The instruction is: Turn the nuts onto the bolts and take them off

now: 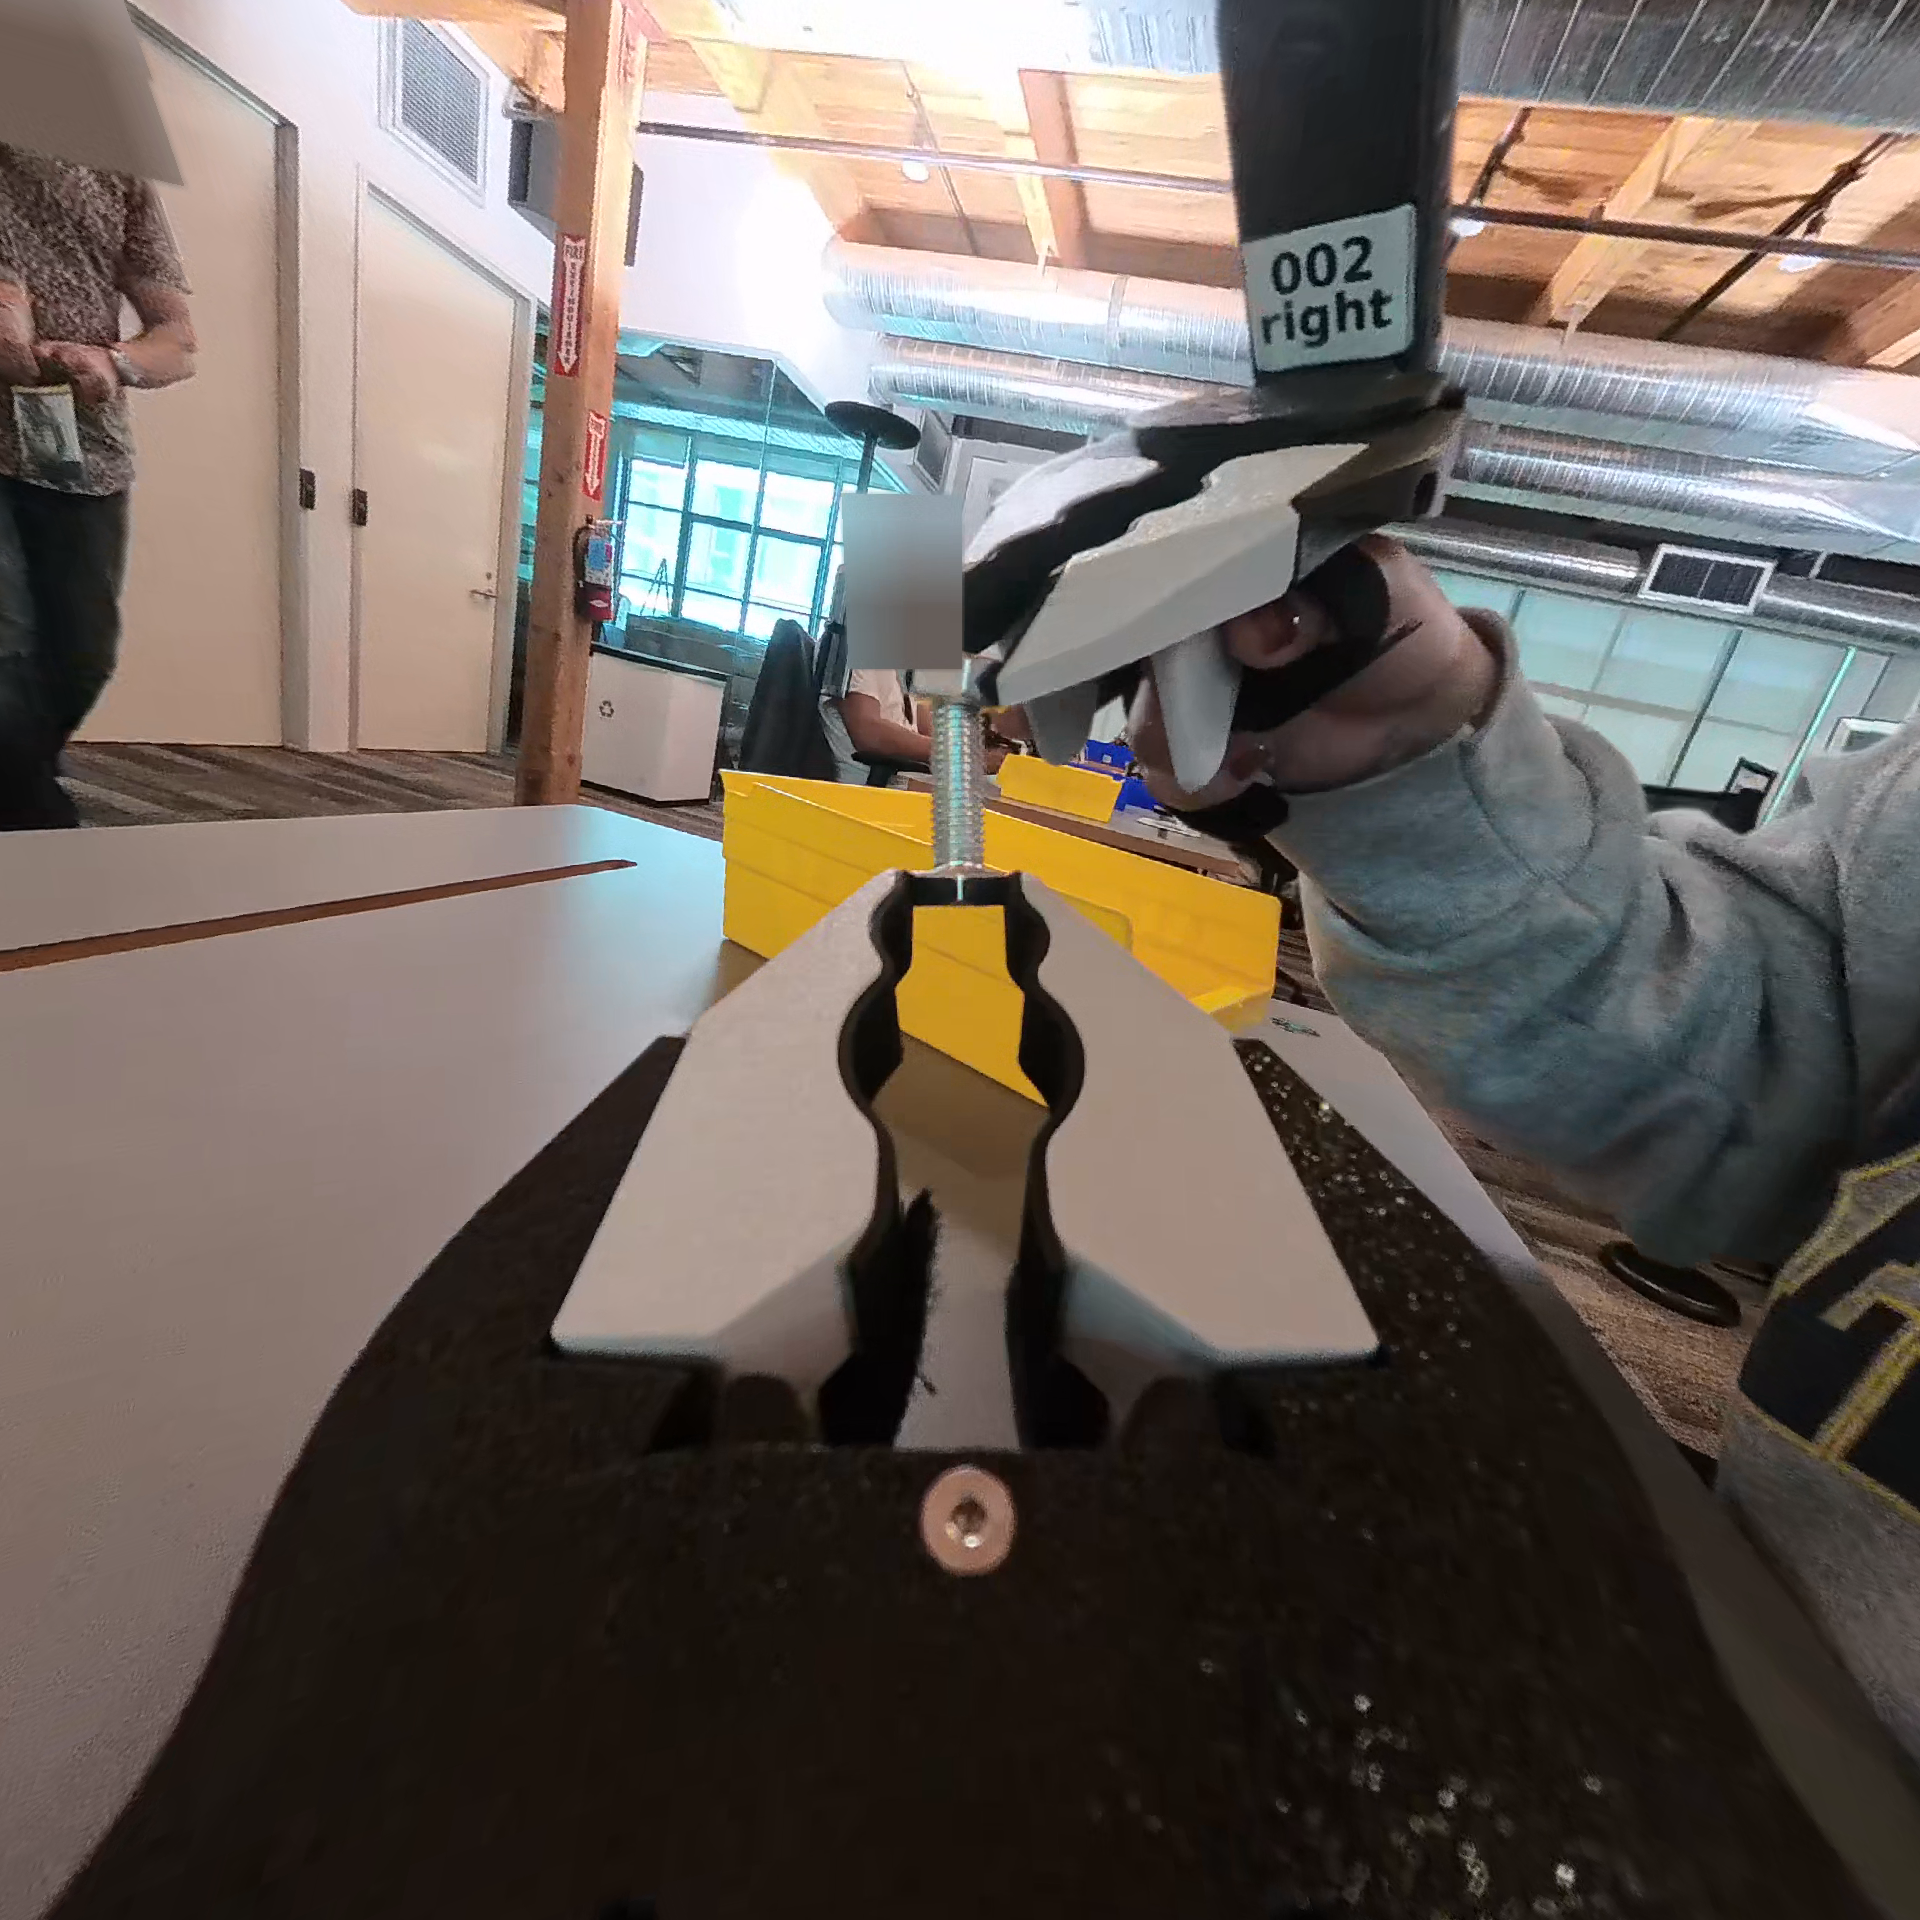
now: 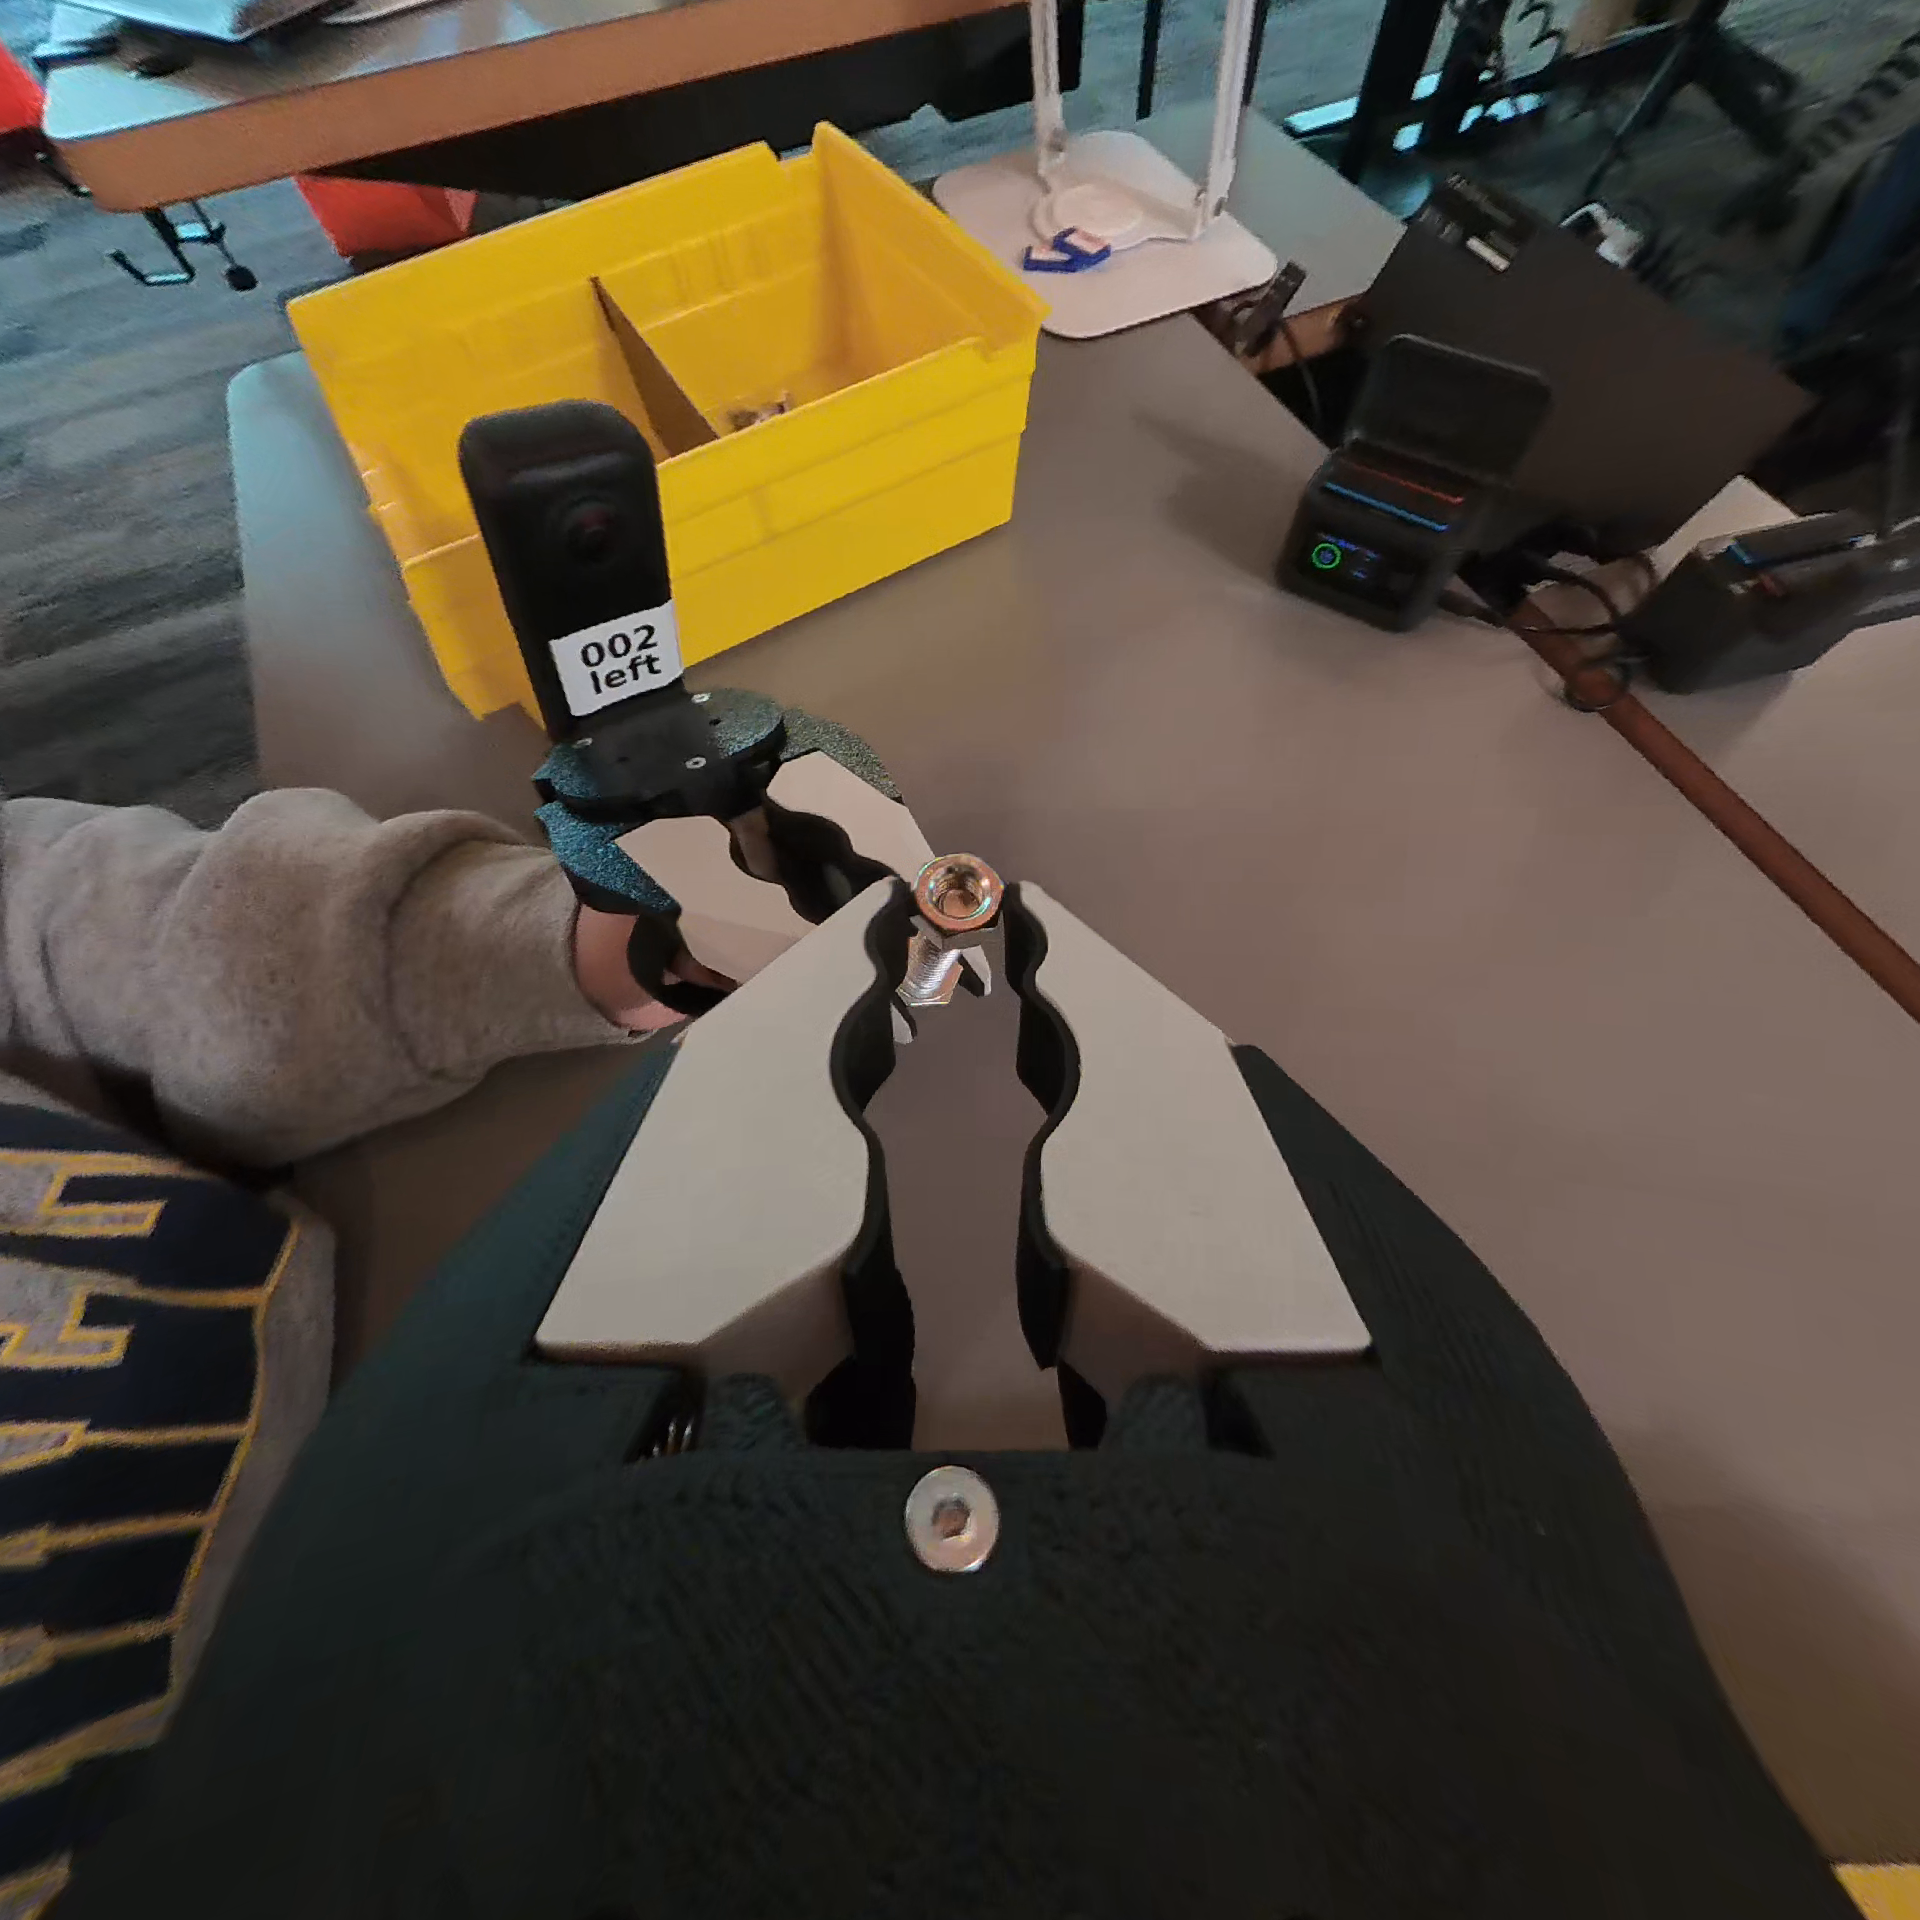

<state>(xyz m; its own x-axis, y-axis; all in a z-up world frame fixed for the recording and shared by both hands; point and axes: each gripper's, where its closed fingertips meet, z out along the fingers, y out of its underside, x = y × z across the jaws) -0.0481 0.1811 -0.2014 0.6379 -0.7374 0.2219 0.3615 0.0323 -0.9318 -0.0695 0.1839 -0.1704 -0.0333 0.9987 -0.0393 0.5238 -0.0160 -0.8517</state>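
Left wrist view: left gripper (image 1: 958, 883) pressed onto the head end of a bolt (image 1: 956, 790), holding it upright above the table (image 1: 260, 1091); bolt silver, zinc-bright, thread exposed along the shaft between the two tools. Right gripper (image 1: 987, 681) coming in from above at the bolt's top end, tips closed there; what they pinch hidden from this side. Grey sleeve (image 1: 1538, 977) and hand behind it. Table pale grey with a brown seam. Yellow bin (image 1: 831, 883) just beyond the fingertips. Room: wooden post (image 1: 566, 416), timber ceiling, silver ducts, white doors, windows at the back, a person standing at far left. Right wrist view: right gripper (image 2: 958, 904) pinching a nut (image 2: 957, 894) by its flats; nut hexagonal, brassy-gold, bore facing the camera, sitting on the top of the bolt (image 2: 928, 971), whose silver thread shows below it. Left gripper (image 2: 831, 883) below and to the left, clamped low on the bolt, with a black camera stalk carrying a white sticker. Yellow bin (image 2: 883, 436) on the table (image 2: 1247, 831) beyond, divided by a brown partition, small hardware in the right compartment. Black device with a lit screen (image 2: 1382, 540) at right, cables beside it, white stand base farther back, carpet floor past the table edge.
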